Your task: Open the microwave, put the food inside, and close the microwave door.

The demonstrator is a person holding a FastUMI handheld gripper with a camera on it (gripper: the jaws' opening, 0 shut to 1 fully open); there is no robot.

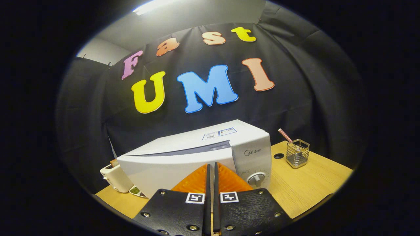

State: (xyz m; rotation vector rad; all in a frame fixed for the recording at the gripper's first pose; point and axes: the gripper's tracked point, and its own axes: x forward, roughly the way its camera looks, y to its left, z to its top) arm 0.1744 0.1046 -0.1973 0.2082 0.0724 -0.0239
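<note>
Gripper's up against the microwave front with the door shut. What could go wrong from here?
1. The gripper is shut, fingers together with nothing between them, right at the closed microwave door; pushing on could shove the oven back instead of opening it.
2. The fingertips sit just beside the control knob; a small slip could turn it.
3. A wide swing toward the wire basket on the table could tip it.

Black cloth (295, 98) hangs in folds as the back wall, clipped along its top edge. Above it show a pale wall (101, 52) and a ceiling (203, 19) with a bright strip light (152, 6). Below stands a light wooden table (311, 183).
</note>
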